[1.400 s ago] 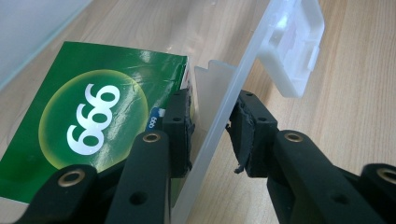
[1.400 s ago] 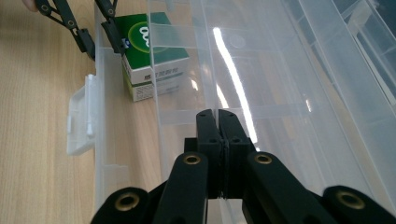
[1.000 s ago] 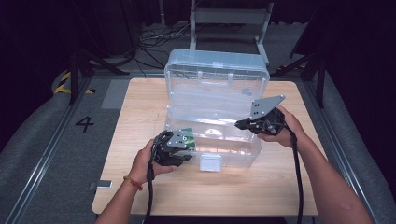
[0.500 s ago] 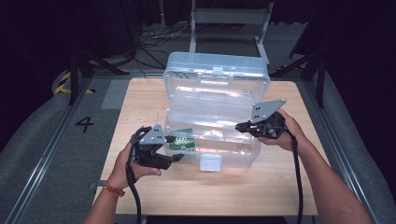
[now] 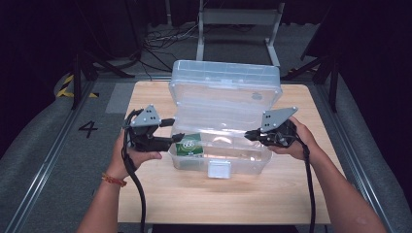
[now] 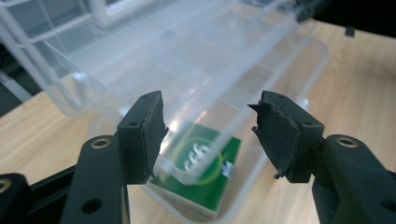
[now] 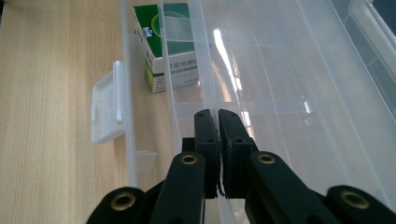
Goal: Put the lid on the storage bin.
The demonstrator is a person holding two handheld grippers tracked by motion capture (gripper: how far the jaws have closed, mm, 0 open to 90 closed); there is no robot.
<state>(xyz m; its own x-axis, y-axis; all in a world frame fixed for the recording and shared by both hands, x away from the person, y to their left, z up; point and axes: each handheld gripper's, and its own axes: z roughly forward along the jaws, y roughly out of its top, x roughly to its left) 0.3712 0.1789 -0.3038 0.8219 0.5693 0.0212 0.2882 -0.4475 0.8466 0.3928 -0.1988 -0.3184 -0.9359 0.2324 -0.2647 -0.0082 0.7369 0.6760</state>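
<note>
Left tongs (image 5: 176, 128) withdrawn from box (image 5: 221, 145), open.

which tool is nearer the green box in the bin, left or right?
Left. The left tool sits open at the bin's left end, right beside the green box. The right tool is shut at the bin's far right end, most of the bin's length away.
</note>
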